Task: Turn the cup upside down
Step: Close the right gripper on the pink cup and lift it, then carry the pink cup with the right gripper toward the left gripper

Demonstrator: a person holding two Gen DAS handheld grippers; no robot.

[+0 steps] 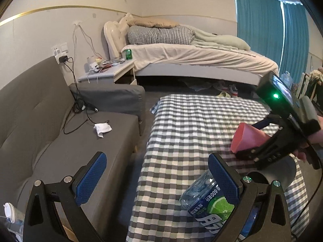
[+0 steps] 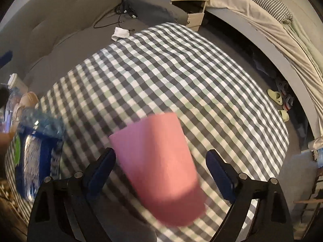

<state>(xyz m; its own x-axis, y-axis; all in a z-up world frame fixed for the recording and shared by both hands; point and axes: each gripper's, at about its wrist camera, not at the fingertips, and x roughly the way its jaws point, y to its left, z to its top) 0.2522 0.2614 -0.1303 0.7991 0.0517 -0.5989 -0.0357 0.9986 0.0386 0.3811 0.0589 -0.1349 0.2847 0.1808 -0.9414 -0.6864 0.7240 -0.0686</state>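
A pink cup (image 2: 159,165) lies between the fingers of my right gripper (image 2: 161,167), narrow base pointing away, blurred, over the checked table (image 2: 161,70). The jaws stand wide, with gaps to the cup on both sides. In the left wrist view the cup (image 1: 248,138) shows at the right gripper's fingers, tilted with its base to the left, above the table (image 1: 191,125). My left gripper (image 1: 159,177) is open and empty over the table's left edge.
A clear water bottle with a blue and green label (image 1: 210,199) lies on the table at the front left (image 2: 38,151). A grey sofa (image 1: 60,133) stands to the left, a bed (image 1: 191,56) and a nightstand (image 1: 109,72) behind.
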